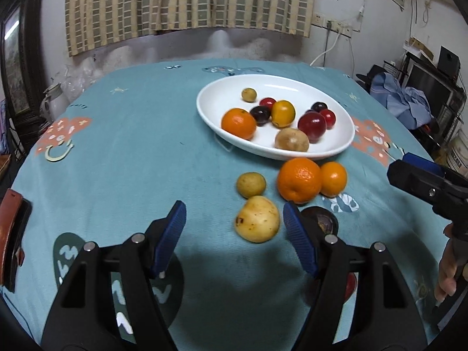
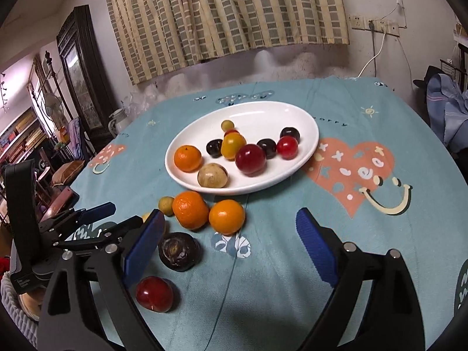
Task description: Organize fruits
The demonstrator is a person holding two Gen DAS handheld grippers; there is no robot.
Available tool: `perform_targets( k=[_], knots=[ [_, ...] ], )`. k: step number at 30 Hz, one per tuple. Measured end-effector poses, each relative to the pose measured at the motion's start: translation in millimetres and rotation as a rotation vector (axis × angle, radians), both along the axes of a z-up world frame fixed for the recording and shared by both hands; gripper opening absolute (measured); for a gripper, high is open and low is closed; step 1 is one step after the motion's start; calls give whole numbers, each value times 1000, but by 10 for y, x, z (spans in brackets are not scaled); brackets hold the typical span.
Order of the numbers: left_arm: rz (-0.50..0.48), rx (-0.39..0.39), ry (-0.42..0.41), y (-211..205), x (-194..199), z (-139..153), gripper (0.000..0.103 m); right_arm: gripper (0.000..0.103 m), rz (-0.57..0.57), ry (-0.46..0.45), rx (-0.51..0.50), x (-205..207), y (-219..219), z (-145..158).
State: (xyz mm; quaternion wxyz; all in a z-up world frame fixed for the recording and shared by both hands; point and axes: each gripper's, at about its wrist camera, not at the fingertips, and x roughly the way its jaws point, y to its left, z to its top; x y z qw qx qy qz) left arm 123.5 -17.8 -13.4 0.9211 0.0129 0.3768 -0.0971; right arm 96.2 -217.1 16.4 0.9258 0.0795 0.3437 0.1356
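A white oval plate (image 1: 210,99) (image 2: 304,120) holds several fruits: an orange, plums, cherries and small yellow-brown fruits. On the cloth in front of it lie two oranges (image 1: 299,180) (image 2: 190,210), a small yellow-brown fruit (image 1: 251,185), a pale yellow pear-like fruit (image 1: 258,218), a dark purple fruit (image 2: 179,251) and a red plum (image 2: 154,293). My left gripper (image 1: 234,231) is open and empty just above the cloth, the pale fruit near its right finger. My right gripper (image 2: 231,245) is open and empty; it also shows in the left wrist view (image 1: 415,172).
A teal patterned tablecloth (image 1: 131,146) covers the round table. A brown object (image 1: 11,228) lies at the left edge. A curtain and wall stand behind; clothes and shelves at the right, a cabinet at the left.
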Motion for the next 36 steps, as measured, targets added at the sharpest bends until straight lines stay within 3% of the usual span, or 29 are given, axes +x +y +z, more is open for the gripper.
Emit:
perform_targets(
  k=[7, 12, 16, 18, 20, 21, 27, 36],
  knots=[
    [4, 77, 31, -104, 114, -187, 72, 91, 16, 6, -21, -15, 64, -46],
    [130, 155, 0, 88, 134, -162, 72, 91, 13, 10, -22, -15, 59, -62],
    [132, 109, 20, 206, 169, -161, 68, 91, 10, 6, -17, -23, 49, -57],
    [103, 131, 20, 129, 166, -188, 59, 91, 10, 6, -21, -25, 54, -65],
    [65, 141, 38, 69, 185, -223, 37, 91, 12, 8, -20, -25, 55, -66],
    [60, 132, 44, 74, 194, -227, 34, 91, 13, 8, -21, -26, 58, -68],
    [65, 123, 45, 85, 175, -236, 31, 91, 19, 12, -30, -19, 83, -81],
    [61, 108, 29, 86, 174, -213, 10, 91, 39, 21, -46, -20, 143, -111]
  ],
)
